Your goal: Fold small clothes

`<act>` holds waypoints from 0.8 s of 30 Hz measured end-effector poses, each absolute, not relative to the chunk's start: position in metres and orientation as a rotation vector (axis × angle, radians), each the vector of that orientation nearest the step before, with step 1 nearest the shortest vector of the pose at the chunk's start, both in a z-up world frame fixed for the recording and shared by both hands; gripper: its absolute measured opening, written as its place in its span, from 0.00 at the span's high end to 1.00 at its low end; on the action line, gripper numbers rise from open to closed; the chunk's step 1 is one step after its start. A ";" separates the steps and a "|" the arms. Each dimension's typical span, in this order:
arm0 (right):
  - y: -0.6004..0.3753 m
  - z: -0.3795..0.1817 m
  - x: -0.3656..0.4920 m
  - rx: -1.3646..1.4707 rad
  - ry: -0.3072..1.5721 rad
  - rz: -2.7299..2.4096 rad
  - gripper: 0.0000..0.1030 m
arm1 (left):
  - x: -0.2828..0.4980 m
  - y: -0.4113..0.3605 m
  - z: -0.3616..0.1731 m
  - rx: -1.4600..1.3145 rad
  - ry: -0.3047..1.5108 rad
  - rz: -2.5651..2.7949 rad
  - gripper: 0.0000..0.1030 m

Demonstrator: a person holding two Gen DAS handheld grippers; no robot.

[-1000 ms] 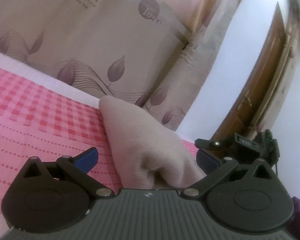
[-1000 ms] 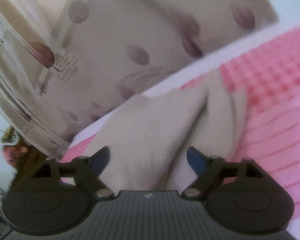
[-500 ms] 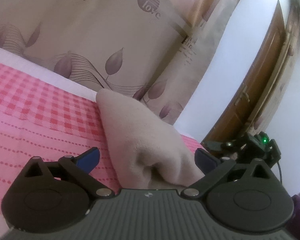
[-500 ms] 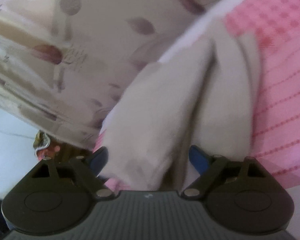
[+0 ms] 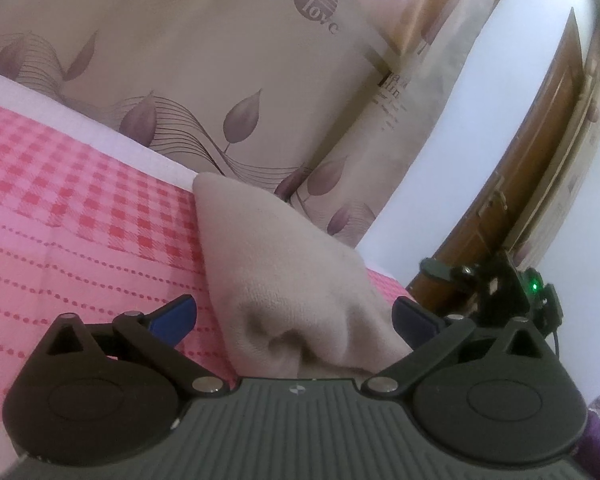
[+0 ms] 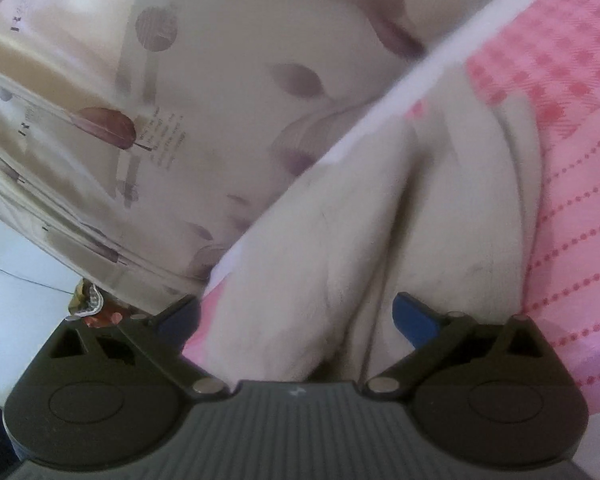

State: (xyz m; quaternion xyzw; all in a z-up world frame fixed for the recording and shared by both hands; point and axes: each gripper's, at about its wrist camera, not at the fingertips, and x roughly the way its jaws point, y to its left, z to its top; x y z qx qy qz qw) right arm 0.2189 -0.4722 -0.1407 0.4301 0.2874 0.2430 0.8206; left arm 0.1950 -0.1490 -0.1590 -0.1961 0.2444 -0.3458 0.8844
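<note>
Hidden: I cannot see the near end of the beige garment point(image 5: 284, 280); it runs under the body of the left gripper point(image 5: 294, 314) and is cut off there.
Blur: my right wrist view is smeared, so the curtain point(image 6: 228, 80) print and the cloth's weave are hard to read.
Left jaws: I see them standing wide apart, blue pads on either side of the bunched cloth; I cannot tell whether the right pad touches it (the left one clearly does not).
Right jaws: on the right gripper point(image 6: 296, 314) they have just been opening and now stand wide, the garment point(image 6: 400, 248) lying between them, not pinched.
Garment place: it lies on the bed's pink sheet point(image 5: 80, 216), reaching up to the white far edge.
Texture: soft, fleecy cloth, folded into long ridges with a deep crease; the sheet is checked, then dotted in rows.
Background: leaf-printed curtain point(image 5: 220, 80), a brown wooden door point(image 5: 540, 152).
</note>
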 end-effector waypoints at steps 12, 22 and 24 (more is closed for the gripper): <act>-0.463 -0.138 0.215 0.888 0.634 0.484 0.00 | 0.200 -0.151 -0.162 -0.415 0.532 -0.758 0.03; -0.443 -0.124 0.242 0.850 0.589 0.503 0.00 | 0.201 -0.152 -0.162 -0.407 0.540 -0.766 0.03; -0.447 -0.128 0.243 0.863 0.543 0.499 0.00 | 0.201 -0.152 -0.163 -0.406 0.541 -0.766 0.02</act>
